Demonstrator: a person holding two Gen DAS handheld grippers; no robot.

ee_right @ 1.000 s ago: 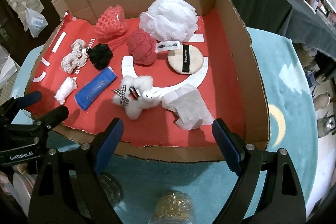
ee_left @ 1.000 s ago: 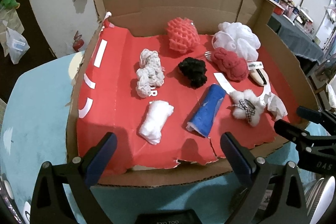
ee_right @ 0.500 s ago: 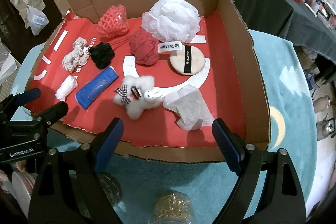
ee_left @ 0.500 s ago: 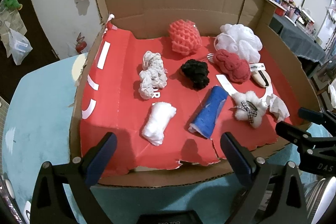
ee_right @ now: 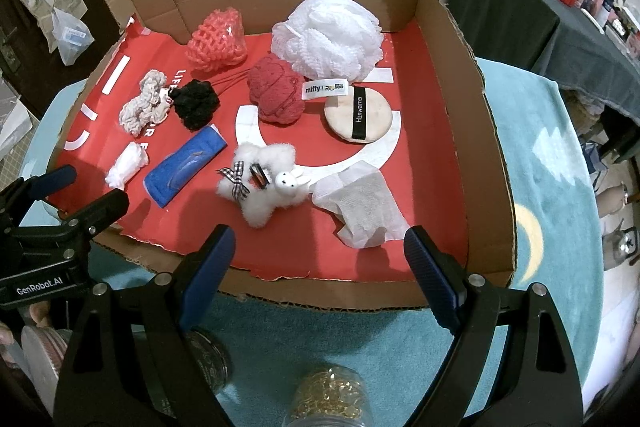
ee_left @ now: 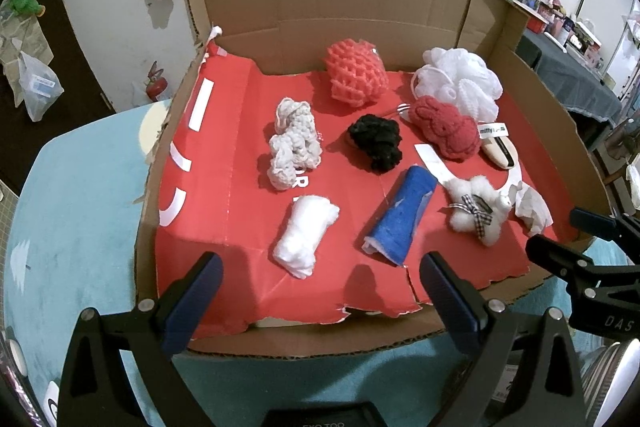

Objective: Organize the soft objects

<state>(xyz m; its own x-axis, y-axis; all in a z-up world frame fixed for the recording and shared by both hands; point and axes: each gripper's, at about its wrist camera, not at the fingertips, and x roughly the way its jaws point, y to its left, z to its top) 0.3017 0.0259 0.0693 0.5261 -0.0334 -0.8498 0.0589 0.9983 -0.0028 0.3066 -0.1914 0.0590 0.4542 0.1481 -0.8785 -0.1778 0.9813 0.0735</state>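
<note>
I hold a tool in each hand, both hovering at the near edge of a shallow cardboard box (ee_right: 464, 75) on a desk (ee_right: 552, 155) covered in light blue cloth. My right tool (ee_right: 319, 255) is spread wide and empty, touching nothing. My left tool (ee_left: 320, 281) is likewise spread wide and empty.

The soft things lie apart on the box's red liner (ee_right: 424, 155). Nearest my right tool are a fluffy white plush toy (ee_right: 264, 183) with a checked bow and, just right of it, a crumpled white cloth (ee_right: 362, 207). Nearest my left tool are a white cotton wad (ee_left: 306, 235) and a blue rolled cloth (ee_left: 404, 215). Further back sit a pale knitted scrunchie (ee_left: 294, 143), a black fuzzy ball (ee_left: 376, 141), a dark red bunny sponge (ee_left: 446, 127) and a round powder puff (ee_right: 358, 117). By the back wall are a coral net sponge (ee_left: 356, 73) and a white mesh bath pouf (ee_right: 328, 35).

The low front wall of the box stands between both tools and the things.
</note>
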